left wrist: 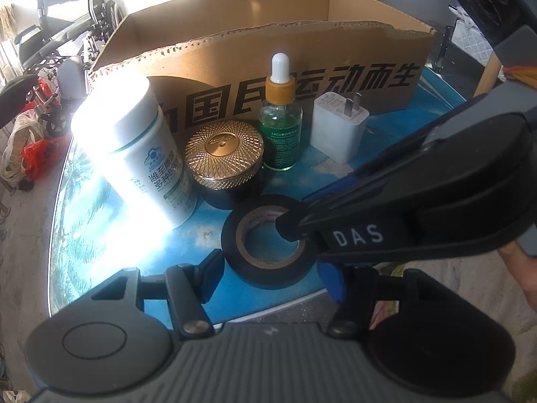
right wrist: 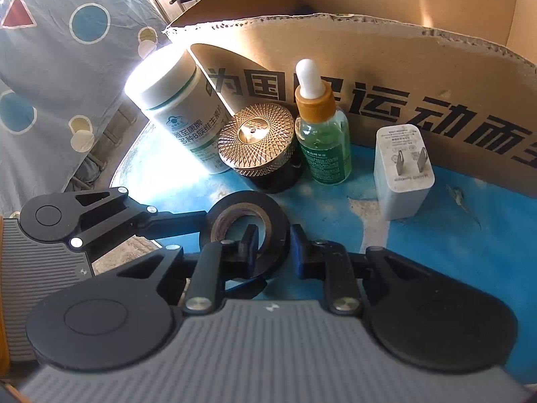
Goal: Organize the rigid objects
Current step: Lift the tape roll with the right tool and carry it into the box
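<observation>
Right gripper [right wrist: 272, 248] straddled the tape [right wrist: 245, 231], jaws not yet closed.
One finger sat inside the roll, one outside, apparently to pinch its wall; left gripper [left wrist: 272, 275] stood wide beside it, before the box [right wrist: 419, 53].

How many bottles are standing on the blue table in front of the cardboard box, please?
2: the white vitamin bottle at the left end of the row, beside the gold-lidded jar, and the green dropper bottle on that jar's right. The box's inside is hidden.
</observation>
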Demonstrator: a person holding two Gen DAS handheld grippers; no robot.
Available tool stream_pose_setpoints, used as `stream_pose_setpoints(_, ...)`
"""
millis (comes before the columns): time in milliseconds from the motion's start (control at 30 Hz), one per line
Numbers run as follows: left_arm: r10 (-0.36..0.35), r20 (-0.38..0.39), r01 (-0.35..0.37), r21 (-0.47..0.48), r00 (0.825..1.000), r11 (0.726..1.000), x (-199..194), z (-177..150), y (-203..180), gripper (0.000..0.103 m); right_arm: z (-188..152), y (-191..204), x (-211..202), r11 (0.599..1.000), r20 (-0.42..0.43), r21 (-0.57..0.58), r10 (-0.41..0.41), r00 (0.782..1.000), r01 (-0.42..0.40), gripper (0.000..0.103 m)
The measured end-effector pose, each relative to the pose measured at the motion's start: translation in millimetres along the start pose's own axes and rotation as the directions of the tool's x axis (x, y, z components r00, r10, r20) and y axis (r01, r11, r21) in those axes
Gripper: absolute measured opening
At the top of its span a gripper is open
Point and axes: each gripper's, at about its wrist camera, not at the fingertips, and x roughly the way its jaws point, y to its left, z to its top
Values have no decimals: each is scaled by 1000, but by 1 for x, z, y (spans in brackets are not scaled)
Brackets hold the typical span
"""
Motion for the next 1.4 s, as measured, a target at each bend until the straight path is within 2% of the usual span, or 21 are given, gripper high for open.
stream_pose_setpoints(233, 18, 76, -20, 20, 997, 1000, -36, 4, -8, 62, -2, 13, -35, 1000, 78, -24, -14, 997, 16, 19)
stream_pose_setpoints(433, 78, 204, -88, 41, 976, 995, -76, 20, -17, 62, 11, 27, -84, 998, 208, -61, -21, 978, 34, 19)
stream_pose_setpoints(700, 100, 299, -112, 22, 949, 993, -102, 77, -12, 63, 57, 20, -131, 993, 339, -111, -8, 941, 49, 19)
stream_pose_setpoints(800, 89, 301, -93, 0, 950, 996, -95, 106, -7, 63, 82, 12, -139, 990, 353, -126, -13, 936, 61, 19)
stream_pose_setpoints(933, 48, 247, -44, -19, 968, 999, -77, 146, 8, 62, 126, -16, -135, 994, 303, -102, 1, 953, 31, 20)
stream_pose_setpoints(1033, 5, 165, 1, -37, 986, 999, -46, 175, 23, 62, 161, -44, -117, 999, 225, -51, 19, 974, -7, 20)
stream_pose_setpoints(1133, -23, 68, 26, -51, 997, 998, -11, 199, 36, 62, 186, -68, -90, 1000, 146, 0, 29, 989, -29, 20)
stream_pose_setpoints(1267, -47, -55, 43, -64, 997, 997, 33, 212, 47, 62, 207, -96, -41, 998, 16, 57, 39, 999, -40, 20)
stream_pose_setpoints(1400, -54, -159, 44, -65, 986, 997, 67, 215, 52, 62, 209, -108, -1, 995, -92, 90, 52, 994, -44, 20)
